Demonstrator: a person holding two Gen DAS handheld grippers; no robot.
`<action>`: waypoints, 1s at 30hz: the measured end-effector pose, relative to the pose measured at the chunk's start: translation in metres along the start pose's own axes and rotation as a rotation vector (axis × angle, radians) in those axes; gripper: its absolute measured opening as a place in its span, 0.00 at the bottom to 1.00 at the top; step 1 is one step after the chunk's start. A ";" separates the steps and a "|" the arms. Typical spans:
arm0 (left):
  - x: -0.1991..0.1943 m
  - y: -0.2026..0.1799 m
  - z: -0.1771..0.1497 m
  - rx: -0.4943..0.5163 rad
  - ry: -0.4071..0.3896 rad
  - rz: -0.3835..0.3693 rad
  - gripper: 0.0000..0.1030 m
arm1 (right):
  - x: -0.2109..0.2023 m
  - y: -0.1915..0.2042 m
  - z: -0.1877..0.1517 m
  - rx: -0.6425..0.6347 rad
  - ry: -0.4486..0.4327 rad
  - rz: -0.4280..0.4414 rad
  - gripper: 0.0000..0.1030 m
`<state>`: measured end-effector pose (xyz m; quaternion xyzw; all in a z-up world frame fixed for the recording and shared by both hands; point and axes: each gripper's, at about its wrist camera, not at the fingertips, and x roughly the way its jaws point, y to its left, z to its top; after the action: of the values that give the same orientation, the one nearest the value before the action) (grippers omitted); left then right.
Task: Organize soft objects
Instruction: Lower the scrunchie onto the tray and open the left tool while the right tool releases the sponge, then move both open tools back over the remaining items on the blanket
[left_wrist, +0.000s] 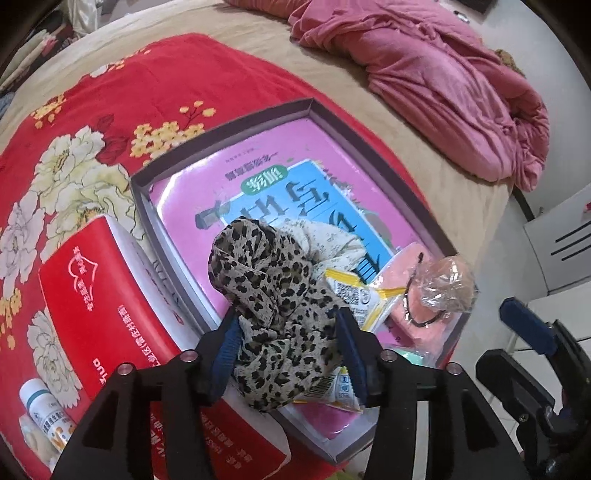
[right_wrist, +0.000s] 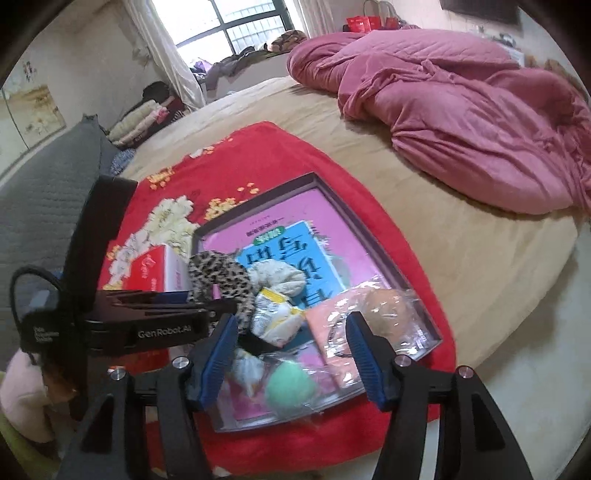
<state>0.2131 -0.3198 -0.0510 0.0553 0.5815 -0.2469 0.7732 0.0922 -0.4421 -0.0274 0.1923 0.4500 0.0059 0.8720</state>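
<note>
Leopard-print scarf (left_wrist: 280, 314) lies between the open left hand-held gripper (left_wrist: 286, 354); only right view shows green ball (right_wrist: 290, 384).

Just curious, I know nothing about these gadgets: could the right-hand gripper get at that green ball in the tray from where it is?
Probably yes. The right gripper hangs open above the tray, and the green ball lies between its fingers in view, uncovered apart from some clear plastic wrap beside it.

Each hand-held gripper, left (left_wrist: 288, 343) and right (right_wrist: 291, 354), is matte black with ribbed blue pads (left_wrist: 227, 341) and silver round screw heads; the left one's side reads "GenRobot.AI" in white, beside a looping black cable (right_wrist: 33, 280).
</note>
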 end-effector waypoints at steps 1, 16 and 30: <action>-0.002 0.000 0.000 0.001 -0.002 -0.005 0.63 | -0.002 -0.001 0.000 0.010 -0.006 0.012 0.58; -0.042 -0.005 0.006 0.005 -0.090 -0.028 0.73 | -0.034 -0.009 0.010 0.041 -0.072 0.016 0.58; -0.105 0.000 -0.022 -0.001 -0.209 0.042 0.76 | -0.056 0.011 0.015 -0.004 -0.123 -0.007 0.58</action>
<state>0.1725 -0.2782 0.0389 0.0408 0.4965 -0.2347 0.8347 0.0723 -0.4471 0.0277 0.1892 0.3962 -0.0083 0.8984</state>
